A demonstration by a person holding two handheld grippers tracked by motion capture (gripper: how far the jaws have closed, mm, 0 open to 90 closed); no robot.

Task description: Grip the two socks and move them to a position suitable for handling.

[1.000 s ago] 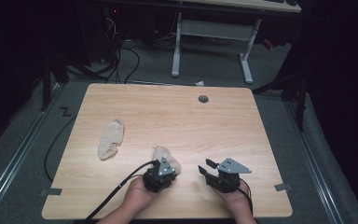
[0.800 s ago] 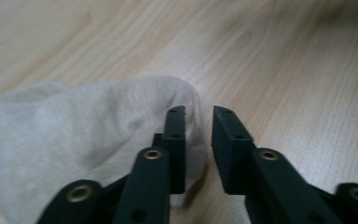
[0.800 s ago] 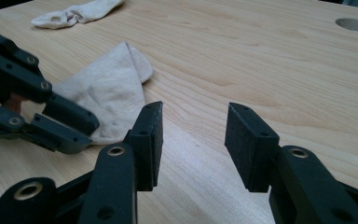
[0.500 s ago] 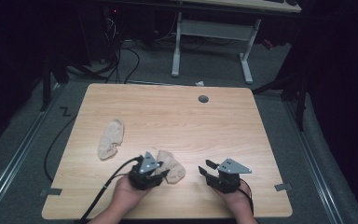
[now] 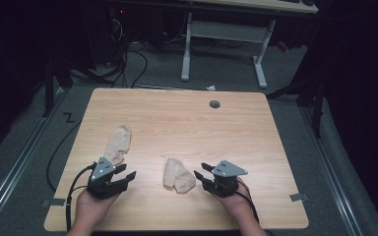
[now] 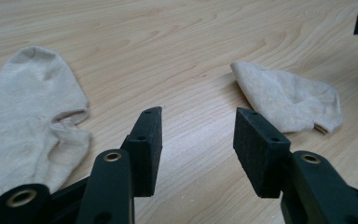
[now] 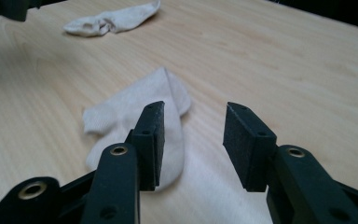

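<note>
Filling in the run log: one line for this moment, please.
left gripper: open, just opened, nothing between fingers | right gripper: open, empty | sock: between grippers | other sock: beyond left gripper

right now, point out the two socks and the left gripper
folded sock point(image 5: 178, 175), high view, on the middle of its bunched cloth
flat sock point(image 5: 117, 143), high view, on its middle
left gripper point(image 5: 123, 171), high view, midway between its open fingertips

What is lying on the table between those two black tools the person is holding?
A crumpled beige sock lies between the left tool and the right tool, nearer the right one, seen in the high view; otherwise bare wood.
</note>
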